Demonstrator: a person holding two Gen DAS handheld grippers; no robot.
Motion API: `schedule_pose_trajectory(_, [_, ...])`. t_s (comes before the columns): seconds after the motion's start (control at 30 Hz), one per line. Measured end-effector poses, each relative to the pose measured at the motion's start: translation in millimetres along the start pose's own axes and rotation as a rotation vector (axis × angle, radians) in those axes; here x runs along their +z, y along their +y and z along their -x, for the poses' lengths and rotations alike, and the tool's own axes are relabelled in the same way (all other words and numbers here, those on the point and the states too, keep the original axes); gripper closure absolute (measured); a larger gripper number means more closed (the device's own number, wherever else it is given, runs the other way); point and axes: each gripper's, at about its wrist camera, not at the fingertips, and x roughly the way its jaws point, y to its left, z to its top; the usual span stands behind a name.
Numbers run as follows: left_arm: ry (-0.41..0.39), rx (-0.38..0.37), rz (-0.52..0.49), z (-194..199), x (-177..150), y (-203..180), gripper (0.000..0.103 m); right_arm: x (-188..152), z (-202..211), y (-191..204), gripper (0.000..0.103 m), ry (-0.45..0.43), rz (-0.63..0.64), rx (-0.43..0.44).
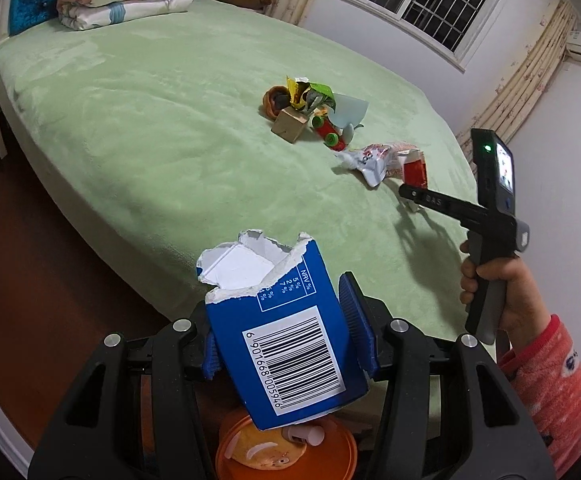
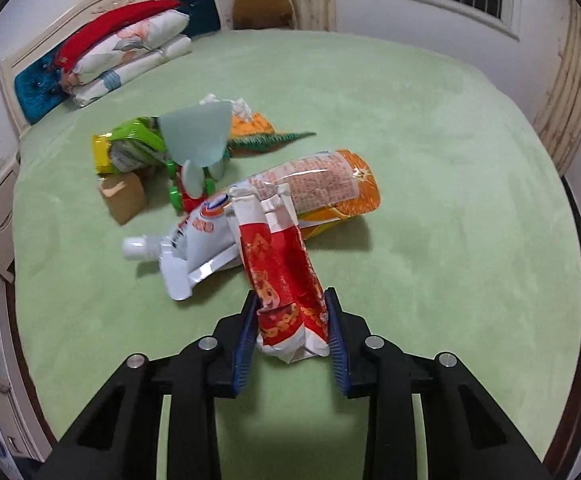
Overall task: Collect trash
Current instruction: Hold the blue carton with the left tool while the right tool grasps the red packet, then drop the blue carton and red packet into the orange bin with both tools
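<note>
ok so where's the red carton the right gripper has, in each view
Left wrist view: the red carton is at right of middle, above the tip of the right gripper.
Right wrist view: the same carton is at lower centre, clamped between the gripper's blue pads.
Shared landmark: the small brown cardboard box on the green bedspread, left of the carton in both views.

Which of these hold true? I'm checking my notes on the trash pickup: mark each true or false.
1. The left hand-held gripper holds a torn blue carton. True.
2. The right hand-held gripper is empty. False: it is shut on a red wrapper.
3. The bed cover is green. True.
4. The brown cardboard box lies on the floor. False: it lies on the bed.
5. An orange bin shows below the carton. True.
</note>
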Motion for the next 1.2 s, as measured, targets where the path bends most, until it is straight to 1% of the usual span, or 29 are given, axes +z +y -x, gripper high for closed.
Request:
schedule_pose_trajectory(0.2, [-0.009,-0.008,-0.014,4.0,0.3,-7.4,0.053,-5.6,41.5,-1.6,0.071,-0.067,0.011,0.028])
schedule_pose_trajectory(0.4, [-0.026,0.0,-0.054,15.7,-0.1,-17.5,0.053,-18.7,109.1,11.1,0.071,-0.167,0.066,0.115])
schedule_pose_trajectory(0.53, [-0.04,0.009,-0.077,26.3,-0.6,-21.2,0.053,-41.0,153.6,23.1,0.071,-0.227,0.106,0.181])
schedule_pose_trajectory(0.63, [-0.044,0.014,-0.104,33.1,-3.3,-24.3,0.053,-62.4,173.0,31.3,0.071,-0.231,0.133,0.228])
schedule_pose_trajectory(0.7, [-0.034,0.006,-0.132,35.0,-8.9,-26.6,0.053,-80.4,180.0,37.1,0.07,-0.212,0.143,0.27])
schedule_pose_trajectory(0.8, [0.002,-0.001,-0.171,32.4,-22.5,-27.5,0.053,-103.8,180.1,41.9,0.07,-0.174,0.155,0.299])
schedule_pose_trajectory(0.9, [0.055,-0.004,-0.192,24.0,-42.0,-24.6,0.053,-132.3,172.6,47.0,0.07,-0.111,0.151,0.323])
schedule_pose_trajectory(0.97, [0.087,-0.001,-0.19,16.9,-54.6,-20.2,0.053,-154.0,161.0,49.2,0.07,-0.047,0.138,0.338])
schedule_pose_trajectory(1.07, [0.152,0.001,-0.172,0.4,-79.6,-10.4,0.053,-185.0,143.0,54.7,0.07,0.043,0.131,0.35])
schedule_pose_trajectory(1.1, [0.185,0.006,-0.163,-8.1,-89.6,-6.2,0.053,-192.8,137.7,56.7,0.07,0.068,0.128,0.352])
schedule_pose_trajectory(1.13, [0.214,0.01,-0.156,-15.5,-97.6,-2.9,0.053,-206.5,127.1,59.4,0.07,0.113,0.121,0.355])
schedule_pose_trajectory(1.2, [0.285,0.015,-0.147,-33.2,-119.9,3.4,0.053,-225.0,113.7,64.2,0.07,0.164,0.109,0.351])
